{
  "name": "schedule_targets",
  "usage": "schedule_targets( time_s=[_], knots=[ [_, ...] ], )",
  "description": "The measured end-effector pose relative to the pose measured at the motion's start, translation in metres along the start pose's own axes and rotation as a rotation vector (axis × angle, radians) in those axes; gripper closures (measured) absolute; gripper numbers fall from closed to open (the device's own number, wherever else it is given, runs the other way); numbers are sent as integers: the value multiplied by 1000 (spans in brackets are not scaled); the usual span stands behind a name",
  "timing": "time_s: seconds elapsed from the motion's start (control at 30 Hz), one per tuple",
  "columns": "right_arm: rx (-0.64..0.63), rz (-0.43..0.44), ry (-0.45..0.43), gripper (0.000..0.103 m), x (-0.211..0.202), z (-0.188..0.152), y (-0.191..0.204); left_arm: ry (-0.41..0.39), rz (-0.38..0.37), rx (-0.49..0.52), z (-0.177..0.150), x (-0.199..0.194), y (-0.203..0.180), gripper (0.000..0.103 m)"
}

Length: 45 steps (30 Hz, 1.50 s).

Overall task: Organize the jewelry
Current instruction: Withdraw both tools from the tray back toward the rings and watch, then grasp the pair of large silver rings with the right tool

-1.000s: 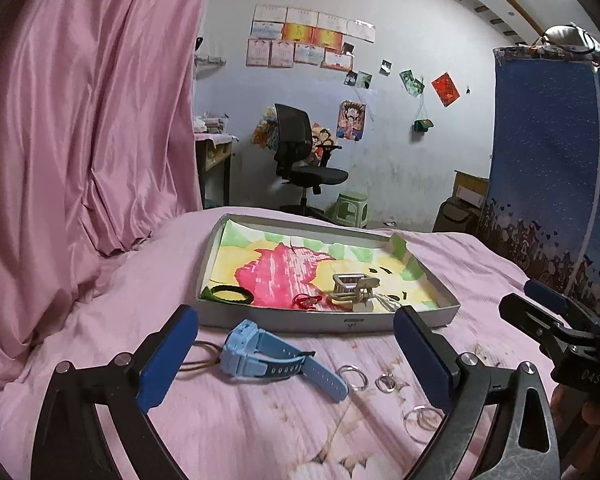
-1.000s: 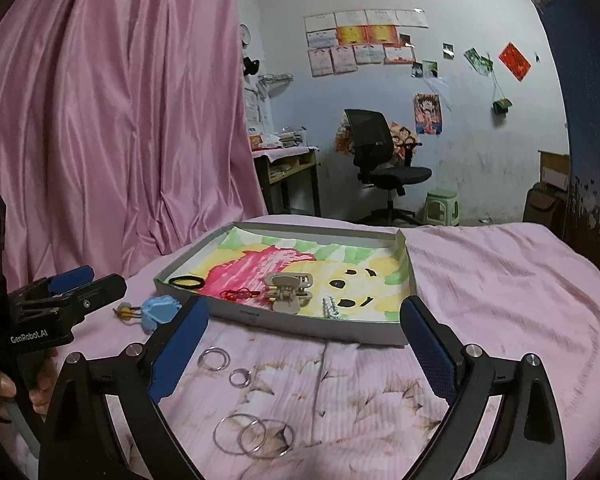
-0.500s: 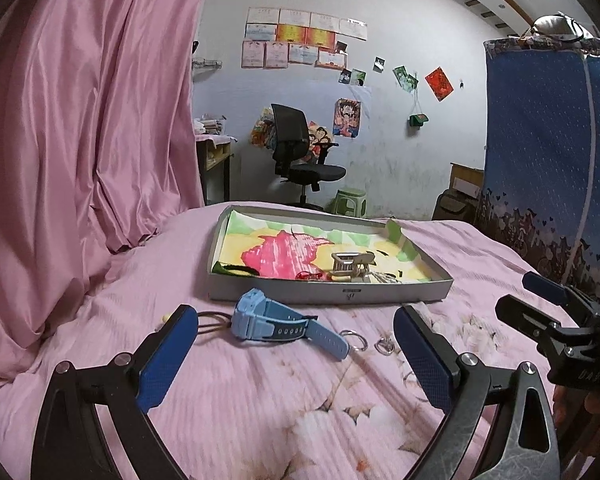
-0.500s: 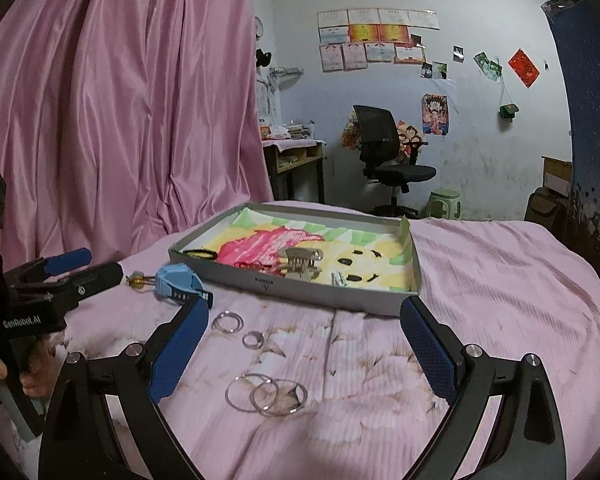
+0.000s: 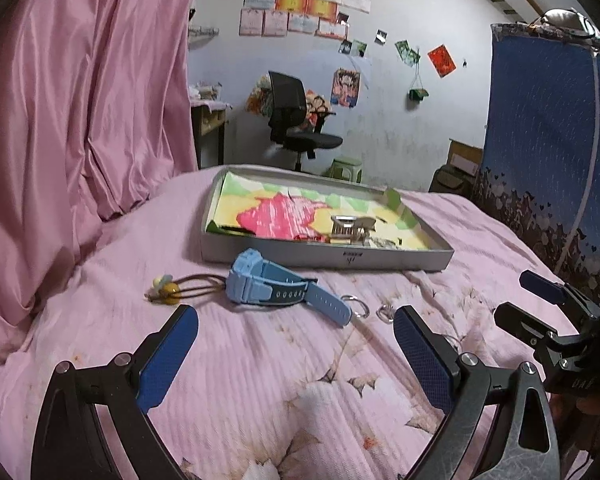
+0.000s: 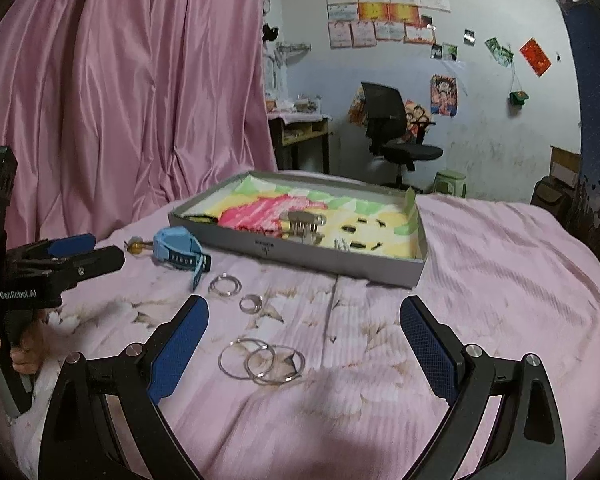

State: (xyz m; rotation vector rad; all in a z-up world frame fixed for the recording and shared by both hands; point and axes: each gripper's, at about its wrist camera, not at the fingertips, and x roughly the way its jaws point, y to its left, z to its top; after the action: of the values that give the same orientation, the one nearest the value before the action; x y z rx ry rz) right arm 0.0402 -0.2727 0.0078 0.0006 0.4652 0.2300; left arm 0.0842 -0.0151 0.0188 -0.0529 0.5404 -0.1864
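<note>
Left tongs (image 5: 296, 356): I had them spread wide above the pink bedspread (image 5: 260, 380), pinching nothing; their blue pads pointed toward the tray.
Right tongs (image 6: 304, 344): spread too and empty, with the large rings on the bed between the tips.
Tray (image 5: 380, 258): the shallow grey box sat on the bed, my landmark; its near wall hid the front strip of the coloured lining from the left camera.
Watch (image 5: 272, 286): the light blue watch lay on the bed just in front of the tray's near wall, toward its left end, strap trailing right.
Hair tie (image 5: 168, 288): a brown loop with a yellow bead, left of the watch, well outside the tray.
Small rings (image 6: 225, 284): two silver rings lay in front of the tray, right of the watch strap.
Large rings (image 6: 262, 360): overlapping hoops, farther from the tray; I could not count them surely.
Hair claw (image 6: 303, 226): a metallic clip lay inside the tray, mid-front.
Black band (image 6: 202, 219): inside the tray's left corner, partly cut off by the wall.
Other tray items: small red and silver bits near the claw, too blurred to name.
</note>
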Motion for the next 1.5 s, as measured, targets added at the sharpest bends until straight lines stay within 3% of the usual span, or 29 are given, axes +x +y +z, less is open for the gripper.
schedule_targets(
  time_s=[0.17, 0.27, 0.5, 0.77, 0.97, 1.13, 1.5],
  knots=[
    [-9, 20, 79, 10, 14, -5, 1, 53, -19, 7, -2, 10, -2, 4],
    [-18, 42, 122, 17, 22, -8, 3, 87, -30, 9, -4, 17, -3, 4],
    [-34, 117, 253, 24, 50, -13, 11, 148, -19, -53, -4, 32, 11, 4],
    [-12, 174, 365, 44, 76, -22, 16, 170, 5, -101, 7, 50, 27, 6],
    [9, 189, 386, 62, 82, -25, 16, 180, -17, -106, 15, 64, 30, 16],
    [19, 201, 392, 62, 86, -23, 16, 204, -40, -116, 19, 77, 31, 30],
    [16, 223, 405, 63, 107, -12, 19, 206, -41, -166, 28, 95, 41, 49]
  ],
)
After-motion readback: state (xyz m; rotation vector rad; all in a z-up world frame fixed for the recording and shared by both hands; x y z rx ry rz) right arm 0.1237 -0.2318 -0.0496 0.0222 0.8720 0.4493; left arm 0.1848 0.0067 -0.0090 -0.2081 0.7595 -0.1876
